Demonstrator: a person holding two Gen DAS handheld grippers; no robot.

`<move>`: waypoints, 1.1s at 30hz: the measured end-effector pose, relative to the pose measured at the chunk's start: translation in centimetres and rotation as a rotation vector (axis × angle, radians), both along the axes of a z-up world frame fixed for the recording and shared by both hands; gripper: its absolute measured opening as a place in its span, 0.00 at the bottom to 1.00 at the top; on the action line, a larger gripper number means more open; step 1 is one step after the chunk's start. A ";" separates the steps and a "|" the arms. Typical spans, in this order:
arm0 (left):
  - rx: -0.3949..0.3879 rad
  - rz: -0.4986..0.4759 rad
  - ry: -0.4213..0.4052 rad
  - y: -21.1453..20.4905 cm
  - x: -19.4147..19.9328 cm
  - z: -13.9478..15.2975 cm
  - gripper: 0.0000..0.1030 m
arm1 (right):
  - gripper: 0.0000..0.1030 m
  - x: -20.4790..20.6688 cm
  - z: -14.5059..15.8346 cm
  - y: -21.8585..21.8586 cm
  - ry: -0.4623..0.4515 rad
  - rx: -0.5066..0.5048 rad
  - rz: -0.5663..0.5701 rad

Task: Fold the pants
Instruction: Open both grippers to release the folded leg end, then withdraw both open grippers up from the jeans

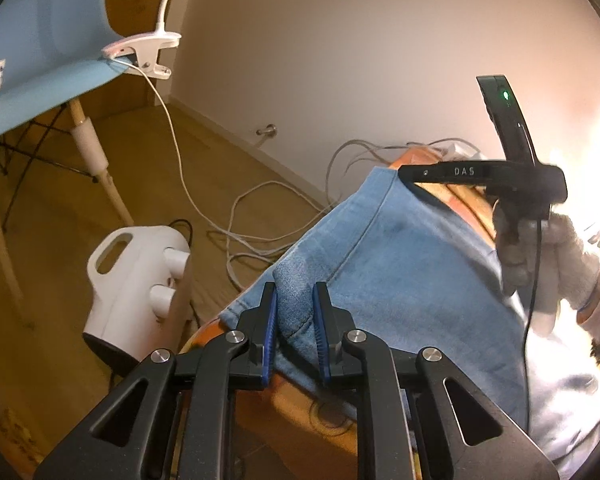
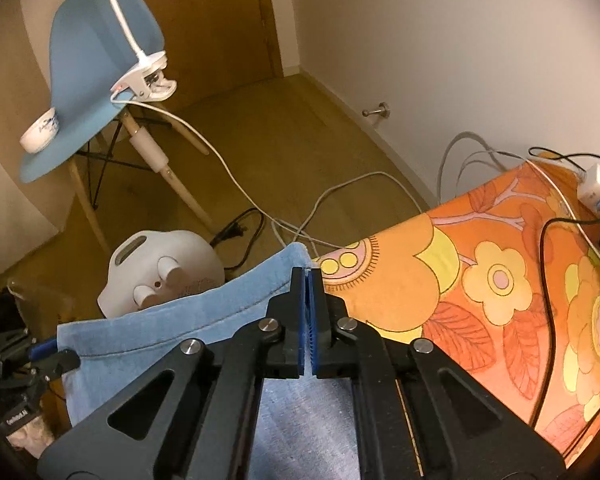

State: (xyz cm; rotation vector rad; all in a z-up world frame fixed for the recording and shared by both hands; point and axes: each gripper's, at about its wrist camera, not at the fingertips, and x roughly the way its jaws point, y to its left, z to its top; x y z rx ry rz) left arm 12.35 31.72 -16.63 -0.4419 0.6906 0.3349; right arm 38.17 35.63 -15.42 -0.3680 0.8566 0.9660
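Note:
Light blue denim pants [image 1: 412,264] lie over a table covered in an orange floral cloth [image 2: 460,280]. In the left wrist view my left gripper [image 1: 294,292] is shut on a raised fold at the pants' edge, with denim bunched between its blue pads. The right wrist view shows my right gripper [image 2: 307,274] shut on the corner of the pants' hem [image 2: 300,252], which sits at the cloth's edge. From there the denim [image 2: 172,328] stretches left to the other gripper's blue pad [image 2: 44,350]. A gloved hand [image 1: 556,256] holds the right tool's black body [image 1: 480,172].
A white fan heater [image 2: 160,276] stands on the wooden floor just past the table edge, with loose cables [image 2: 340,192] around it. Behind it a blue chair [image 2: 100,60] carries a clip lamp [image 2: 144,80] and a small bowl [image 2: 40,134]. A power strip [image 2: 598,188] lies on the cloth.

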 end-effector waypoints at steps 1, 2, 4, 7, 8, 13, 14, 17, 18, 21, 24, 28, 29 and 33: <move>0.003 0.005 0.009 0.1 0.1 -0.1 0.18 | 0.02 0.1 -0.2 0.0 0.001 -0.011 -0.002; 0.007 0.019 0.018 0.1 0.1 -0.1 0.19 | 0.02 0.3 -0.6 0.1 -0.005 -0.031 -0.006; 0.011 0.022 0.024 0.3 0.1 -0.1 0.19 | 0.02 0.1 -0.7 0.3 -0.024 -0.044 -0.006; 0.065 0.026 0.048 -0.1 0.2 0.3 0.21 | 0.02 0.4 -0.4 -0.1 0.020 -0.019 -0.026; 0.094 0.042 0.055 -0.1 0.0 0.5 0.21 | 0.05 0.4 -0.1 -0.4 0.018 -0.005 -0.031; 0.088 0.121 0.080 2.3 -0.9 1.0 0.21 | 0.11 -0.9 2.5 -2.2 -0.013 0.021 -0.023; 0.083 0.124 0.083 2.6 -1.1 1.2 0.21 | 0.14 -1.3 3.2 -2.8 -0.015 0.030 -0.020; 0.091 0.102 0.074 2.7 -1.8 2.6 0.21 | 0.30 -3.1 5.9 -5.5 -0.040 0.060 -0.020; 0.099 0.090 0.066 2.4 -1.9 3.1 0.21 | 0.31 -3.9 7.0 -6.9 -0.049 0.078 -0.028; 0.100 0.015 0.046 1.6 -1.9 5.0 0.21 | 0.31 -6.1 9.6 -11.4 -0.053 0.120 -0.052; 0.089 -0.083 0.037 0.6 -1.5 7.1 0.21 | 0.36 -8.5 11.9 -16.6 -0.072 0.141 -0.094; 0.116 -0.207 0.015 -1.8 -0.8 10.7 0.21 | 0.38 -12.1 15.3 -23.7 -0.122 0.155 -0.175; 0.120 -0.238 0.010 -2.4 -0.7 11.5 0.21 | 0.38 -12.7 15.8 -25.2 -0.124 0.163 -0.192; 0.124 -0.342 -0.012 -5.1 0.0 14.3 0.21 | 0.38 -16.0 18.3 -32.6 -0.149 0.170 -0.287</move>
